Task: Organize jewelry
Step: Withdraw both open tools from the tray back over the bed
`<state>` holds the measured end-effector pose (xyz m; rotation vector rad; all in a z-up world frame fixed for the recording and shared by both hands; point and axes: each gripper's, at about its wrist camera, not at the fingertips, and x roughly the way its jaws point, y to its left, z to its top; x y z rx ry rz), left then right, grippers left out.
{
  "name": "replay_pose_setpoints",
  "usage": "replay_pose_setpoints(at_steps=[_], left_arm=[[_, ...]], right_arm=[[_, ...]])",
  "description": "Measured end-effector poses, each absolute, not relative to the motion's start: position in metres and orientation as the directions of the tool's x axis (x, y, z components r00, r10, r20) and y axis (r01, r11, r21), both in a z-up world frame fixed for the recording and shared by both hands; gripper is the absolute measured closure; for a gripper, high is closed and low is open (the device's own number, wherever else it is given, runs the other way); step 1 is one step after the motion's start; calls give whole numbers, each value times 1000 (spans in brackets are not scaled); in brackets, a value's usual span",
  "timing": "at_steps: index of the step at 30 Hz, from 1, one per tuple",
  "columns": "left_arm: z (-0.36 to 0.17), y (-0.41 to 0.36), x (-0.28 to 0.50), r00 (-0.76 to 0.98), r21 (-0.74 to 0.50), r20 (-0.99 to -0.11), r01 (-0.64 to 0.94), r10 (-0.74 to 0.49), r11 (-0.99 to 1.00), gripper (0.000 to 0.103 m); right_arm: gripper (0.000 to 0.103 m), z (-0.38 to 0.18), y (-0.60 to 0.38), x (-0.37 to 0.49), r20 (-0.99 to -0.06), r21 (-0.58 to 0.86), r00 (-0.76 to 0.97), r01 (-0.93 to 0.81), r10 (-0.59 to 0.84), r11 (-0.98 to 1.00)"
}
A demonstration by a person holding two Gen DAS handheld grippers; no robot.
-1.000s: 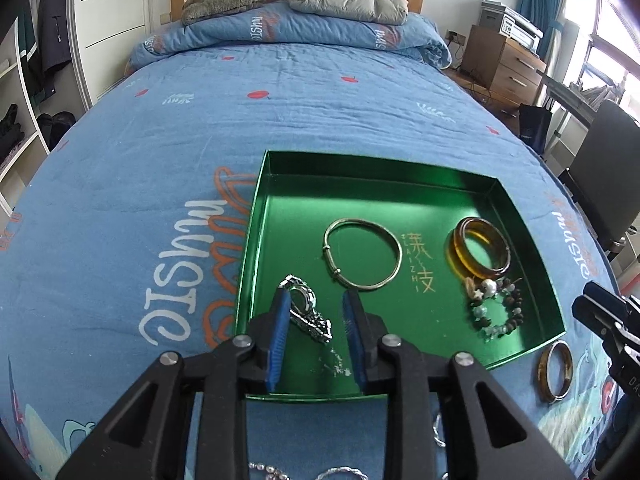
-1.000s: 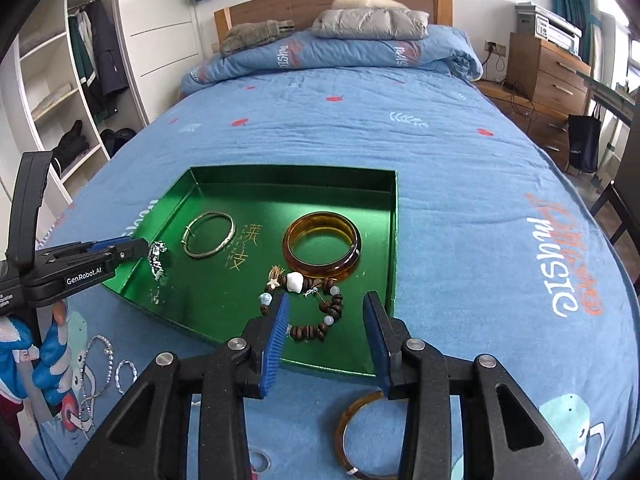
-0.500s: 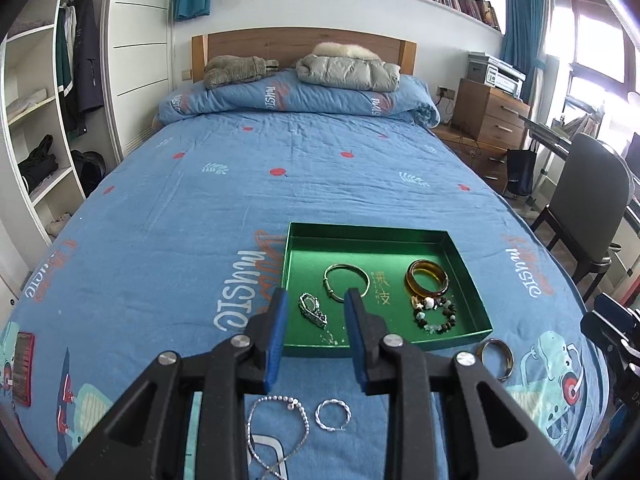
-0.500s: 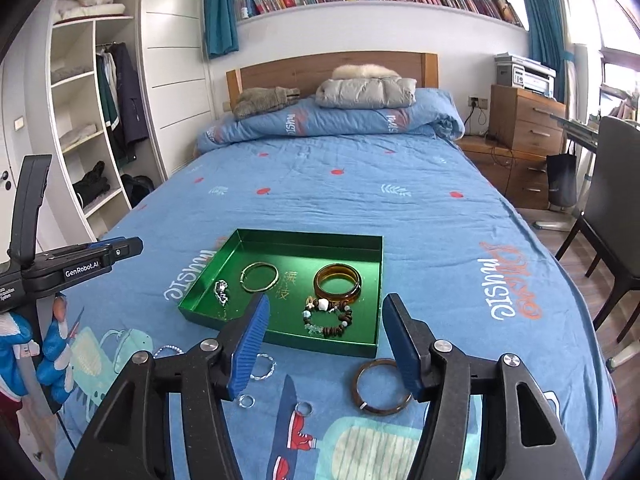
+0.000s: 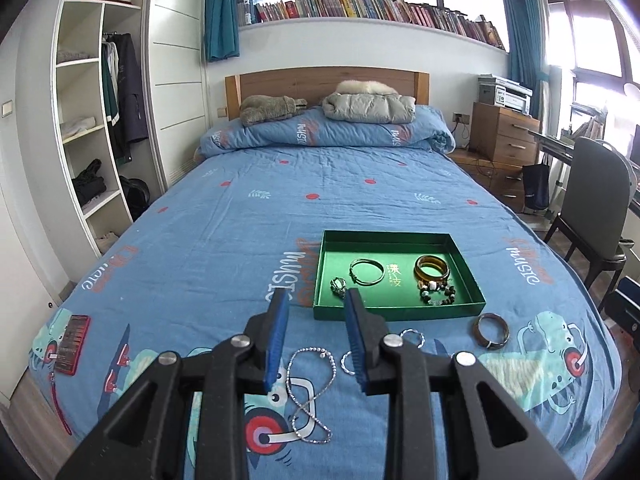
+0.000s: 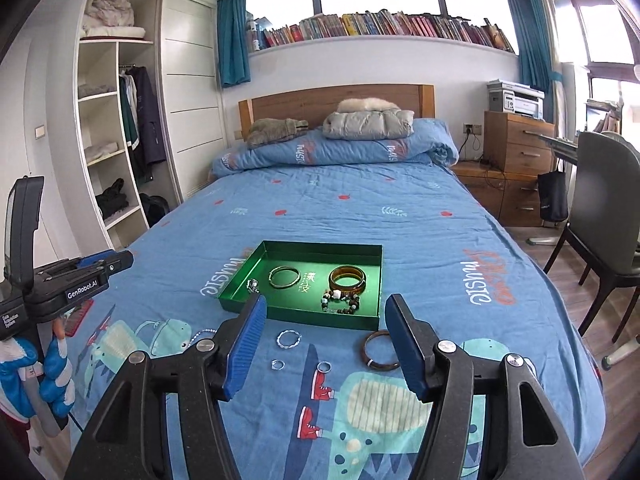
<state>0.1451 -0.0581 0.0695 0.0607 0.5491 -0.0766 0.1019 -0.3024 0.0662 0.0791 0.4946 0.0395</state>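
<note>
- Jewelry sits partly inside the green tray (image 6: 362, 322) on the bed: a thin silver bangle (image 6: 284, 277), an amber bangle (image 6: 347, 279), a bead bracelet (image 6: 340, 304) and a shiny silver clump (image 6: 253, 285). I think they go there so they stay together.
- More pieces lie on the blanket (image 6: 400, 216), just outside the tray's near wall: a dark bangle (image 6: 378, 356) at about 5 o'clock from the tray, a twisted ring (image 6: 288, 338) and two tiny rings (image 6: 277, 365) at 6 o'clock, and a long sparkly chain (image 5: 310, 392) at 7 o'clock. These look like the ones left to put away.
- The left gripper (image 5: 316, 338) is up above the bed with its jaws a little apart and nothing between them.
- The right gripper (image 6: 324, 344) has just been opening its jaws; they stand wide and empty, maybe getting ready for the dark bangle.
- The room has a wooden headboard (image 6: 336, 104), a book shelf (image 6: 380, 26) at 12 o'clock, a closet (image 6: 116, 128) at 9 o'clock, and a chair (image 6: 600, 216) at 3 o'clock.
</note>
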Motion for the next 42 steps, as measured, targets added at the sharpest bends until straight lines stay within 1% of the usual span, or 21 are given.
replay_pose_setpoints(at_steps=[6,17,20,23,33,42], left_arm=[[74,-54,105,870,63,-492,84,-42,994,76],[85,-35,59,890,41,-452,92,-63,995,76],[87,-31,50,893,33,-446,84,-60,996,75],[87,-26,45,895,25,-444,72,-54,997,72],[91,-17,29,905,41,-424,63,-40,997,72],[93,-16,15,913,64,-408,35,-6,997,72]], right_arm=[[42,71,-294,74,-441,84,895,-29,63,996],[42,71,-276,42,-426,74,903,-30,59,997],[42,69,-273,36,-425,65,904,-31,56,997],[42,69,-272,29,-419,67,906,-33,58,997],[42,73,-275,17,-392,84,918,-20,52,996],[42,75,-270,12,-381,69,923,-25,49,997]])
